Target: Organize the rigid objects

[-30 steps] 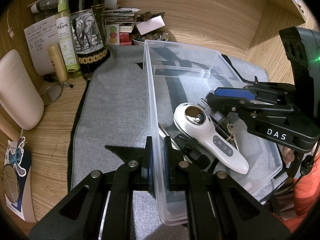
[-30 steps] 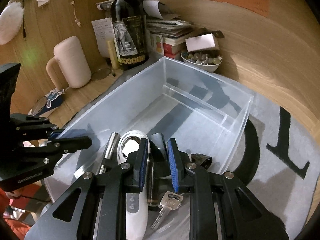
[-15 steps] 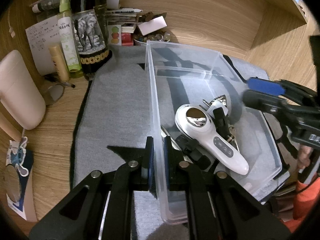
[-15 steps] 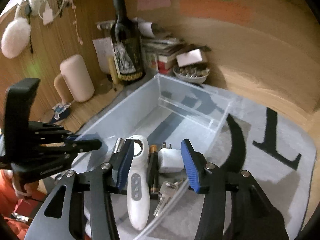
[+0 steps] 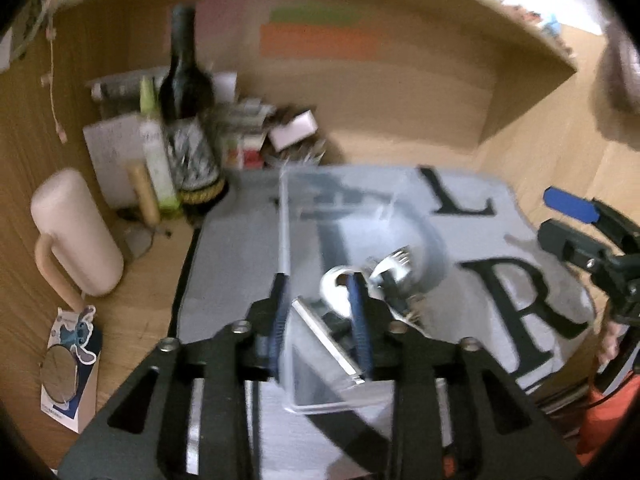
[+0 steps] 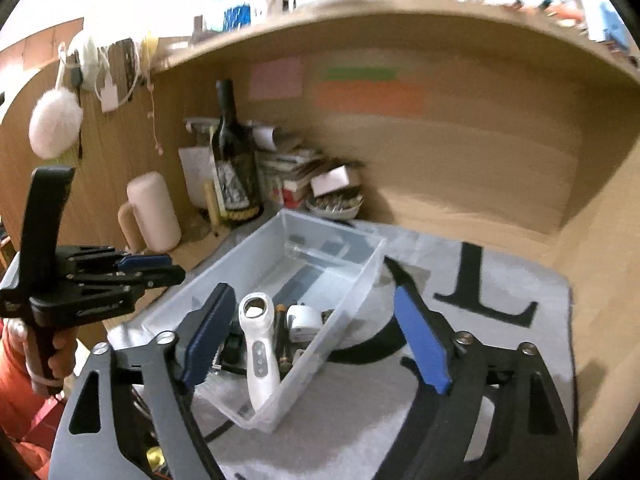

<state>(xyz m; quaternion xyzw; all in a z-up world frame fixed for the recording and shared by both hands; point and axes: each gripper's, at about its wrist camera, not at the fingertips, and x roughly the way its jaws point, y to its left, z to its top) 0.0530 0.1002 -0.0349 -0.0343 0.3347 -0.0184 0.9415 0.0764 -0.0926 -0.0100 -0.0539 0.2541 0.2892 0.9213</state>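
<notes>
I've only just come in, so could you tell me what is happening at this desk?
A person is sorting small hard items into a clear plastic bin on a grey mat, using a hand-held gripper in each hand. A white handheld device, a white plug and other small pieces lie at the bin's near end; the far end looks empty. The left hand-held gripper and right hand-held gripper are both opening, holding nothing.

Clear plastic bin (image 6: pixel 340 280) on grey mat, white handheld device (image 6: pixel 258 354), white plug and perhaps keys clustered at near end.
</notes>
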